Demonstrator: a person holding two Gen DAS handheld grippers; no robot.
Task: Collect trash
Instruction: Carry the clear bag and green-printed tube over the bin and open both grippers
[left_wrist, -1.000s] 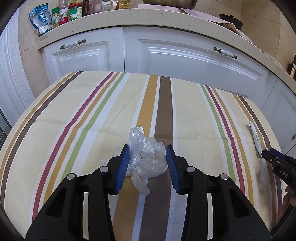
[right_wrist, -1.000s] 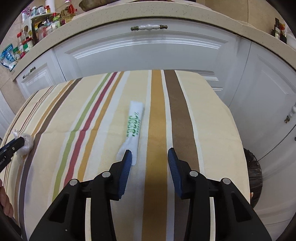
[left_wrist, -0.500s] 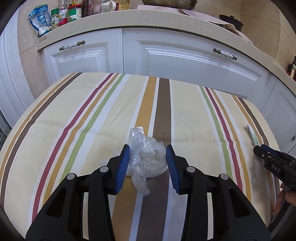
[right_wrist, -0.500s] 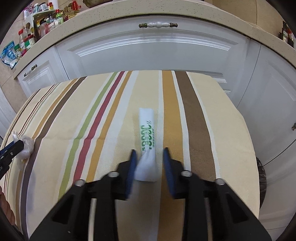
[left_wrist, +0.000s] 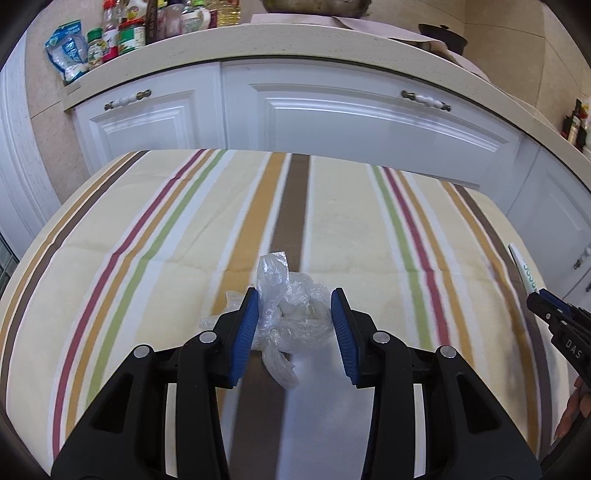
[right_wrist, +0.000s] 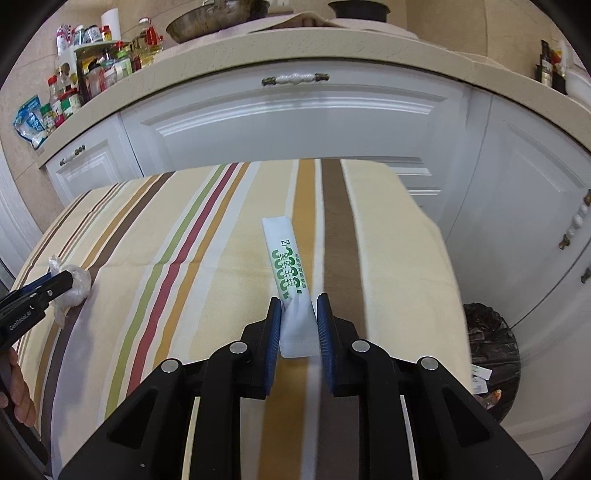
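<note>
Across the striped cloth (left_wrist: 177, 258) that covers the worktop, bands of brown, red, orange and green run away toward a curved run of white cabinet doors (left_wrist: 332, 118) under a speckled beige counter (right_wrist: 332, 48). Jars, bottles and a blue packet (left_wrist: 68, 55) crowd the counter's far left end, and a dark pan sits further along it. Down beside the worktop's right edge stands a bin lined with a black bag (right_wrist: 491, 347), some scraps showing inside.

The left gripper (left_wrist: 293, 325) has its blue pads on either side of a crumpled clear plastic bag (left_wrist: 291, 314). The bag fills the gap between them and looks pinched, one loose tail hanging below and another wisp sticking up. From the right wrist camera the same wad shows at the cloth's left edge, caught in the tips of that gripper.

The right gripper (right_wrist: 298, 325) has just been closing, and its pads now squeeze the near end of a long white paper sleeve with green print (right_wrist: 286, 266). The sleeve creases where the pads bite, and its far end points away up the cloth between the orange and brown stripes; whether that end touches the cloth I cannot tell.

A fingertip (left_wrist: 576, 402) of the person shows at the lower right in the left wrist view.
</note>
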